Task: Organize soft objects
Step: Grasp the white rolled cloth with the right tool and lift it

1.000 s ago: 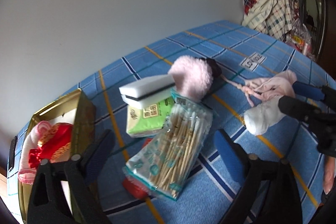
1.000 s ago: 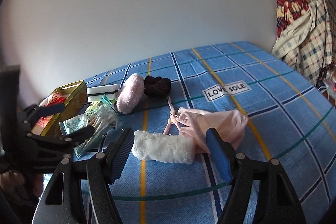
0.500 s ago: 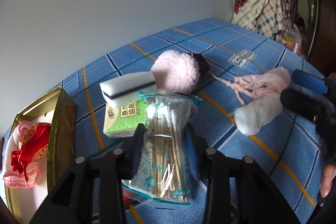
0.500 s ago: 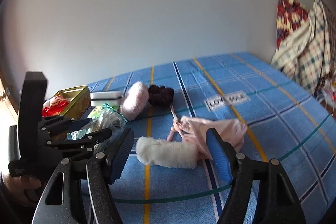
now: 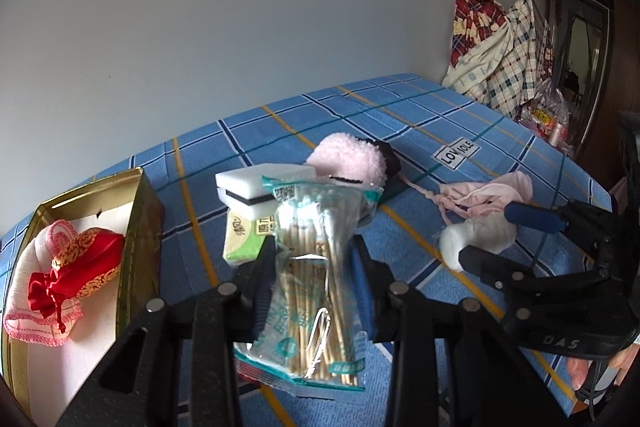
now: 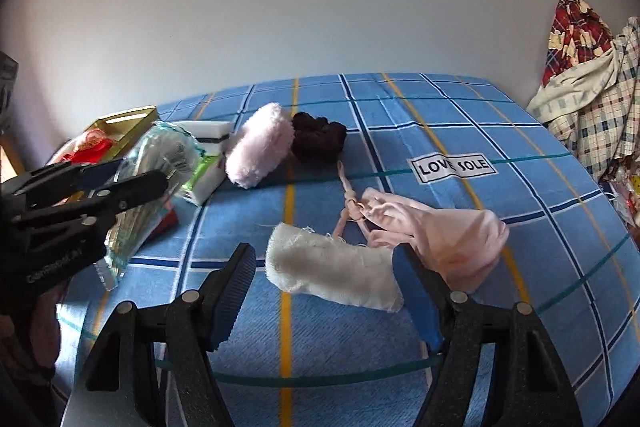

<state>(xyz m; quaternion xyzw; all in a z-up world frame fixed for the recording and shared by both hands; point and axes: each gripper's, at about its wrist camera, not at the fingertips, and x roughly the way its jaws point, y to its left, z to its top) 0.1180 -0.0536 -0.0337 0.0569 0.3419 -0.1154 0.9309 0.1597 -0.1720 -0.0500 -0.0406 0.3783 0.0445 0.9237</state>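
So the whole thing is set on a bed with a blue plaid sheet [image 6: 460,115] pushed against a plain white wall, a "LOVE SOLE" label [image 6: 452,167] sewn on it.

Nearest in, the left gripper [image 5: 314,267] is clamped on a clear plastic bag of wooden cotton swabs [image 5: 312,279], which looks lifted off the sheet. The right gripper [image 6: 324,291] has its jaws spread wide around a white fluffy rolled cloth [image 6: 332,269], not pinching it yet.

Just behind that lies a pale pink drawstring pouch [image 6: 440,231]. Farther back: green tissue pack [image 5: 244,235], white sponge block with a dark stripe [image 5: 256,183], fuzzy pink puff [image 6: 256,147], dark brown scrunchie [image 6: 318,139].

The gold tin box [image 5: 136,219] on the left only holds a pink-trimmed towel with a red-and-gold pouch [image 5: 68,267], so I'd say it's early days, most stuff is unsorted. Plaid laundry [image 6: 592,91] is piled in the far corner.
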